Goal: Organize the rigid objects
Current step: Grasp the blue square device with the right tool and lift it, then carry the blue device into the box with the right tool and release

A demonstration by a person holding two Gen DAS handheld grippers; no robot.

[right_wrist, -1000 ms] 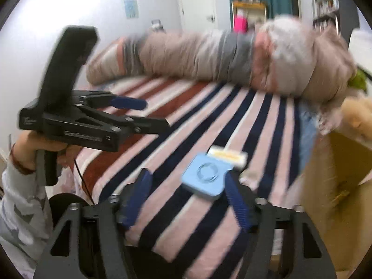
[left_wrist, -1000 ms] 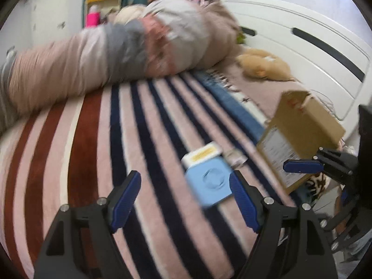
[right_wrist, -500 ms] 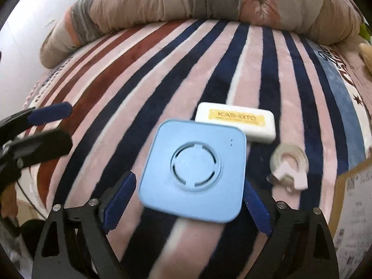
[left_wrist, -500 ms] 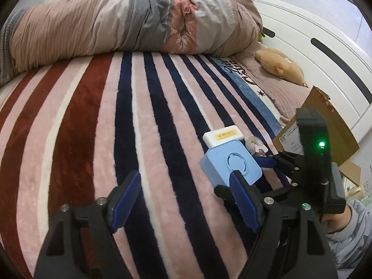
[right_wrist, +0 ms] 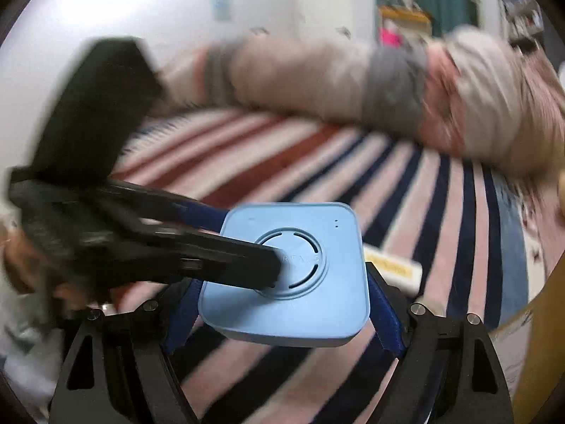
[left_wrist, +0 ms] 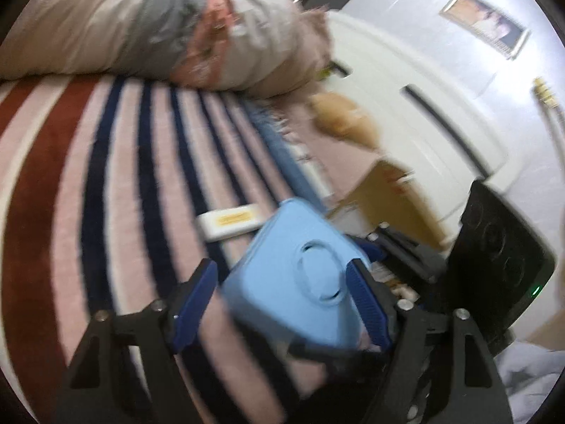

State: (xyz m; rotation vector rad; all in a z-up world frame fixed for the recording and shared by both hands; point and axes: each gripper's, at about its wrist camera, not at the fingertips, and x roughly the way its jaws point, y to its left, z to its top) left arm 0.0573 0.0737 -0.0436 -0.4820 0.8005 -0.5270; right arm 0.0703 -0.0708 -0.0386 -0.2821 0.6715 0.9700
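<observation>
A light blue square box [right_wrist: 300,282] with a round vent on top is gripped by its sides in my right gripper [right_wrist: 282,307] and held above the striped blanket. The same box [left_wrist: 293,279] sits between the fingers of my left gripper [left_wrist: 282,293]; there the left finger stands apart from the box. In the right wrist view the left gripper's black fingers [right_wrist: 219,261] reach across the box top. A white bar with a yellow label [left_wrist: 233,224] lies on the blanket behind the box.
A striped fleece blanket [left_wrist: 106,194] covers the bed. A rolled duvet [left_wrist: 159,35] lies along the far side. An open cardboard box [left_wrist: 385,198] stands at the right by the white headboard [left_wrist: 406,116]. A tan plush toy [left_wrist: 339,116] lies near the pillows.
The right gripper has shut on the blue box and lifted it off the blanket. The left gripper has moved in around the lifted box. The white bar stays on the blanket.
</observation>
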